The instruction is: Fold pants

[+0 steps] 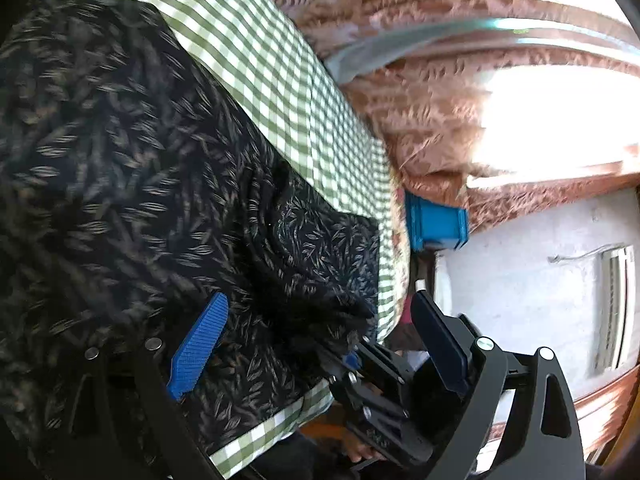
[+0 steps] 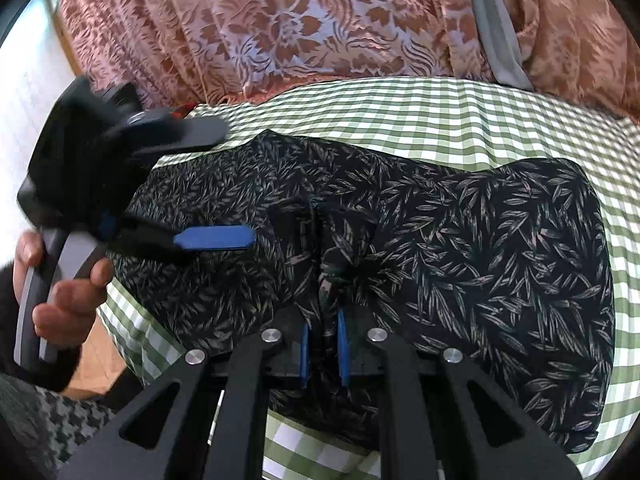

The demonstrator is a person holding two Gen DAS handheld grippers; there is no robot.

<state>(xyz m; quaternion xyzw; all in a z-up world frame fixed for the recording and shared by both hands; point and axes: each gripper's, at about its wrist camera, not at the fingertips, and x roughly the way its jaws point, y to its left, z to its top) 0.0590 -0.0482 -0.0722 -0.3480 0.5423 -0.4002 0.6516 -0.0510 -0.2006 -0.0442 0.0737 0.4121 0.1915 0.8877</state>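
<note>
Dark, leaf-printed cloth covers most of the checked bedspread (image 2: 460, 112): the pants (image 2: 460, 240) lie spread across it, reaching from near its left edge to close by its right edge, with a strip of check showing at the near edge and a wider band behind. They look already doubled, leg on leg, though how many layers there are cannot be told. The long shape is not yet shortened, so I judge the lengthwise folds are still to do.

The right gripper (image 2: 323, 344) is clenched on a bunch of the pants at the near edge, roughly at the middle; the cloth puckers into its narrow gap. The left gripper (image 1: 320, 340) is released, its fingers wide apart, one blue pad (image 1: 198, 348) lying over the cloth and the other finger off past the bedspread's edge. From the right wrist view it hovers at the pants' left end, gripping nothing.

Likely next: the left gripper takes that end and carries it over toward the right end. A patterned pink curtain (image 2: 300, 28) hangs behind.
</note>
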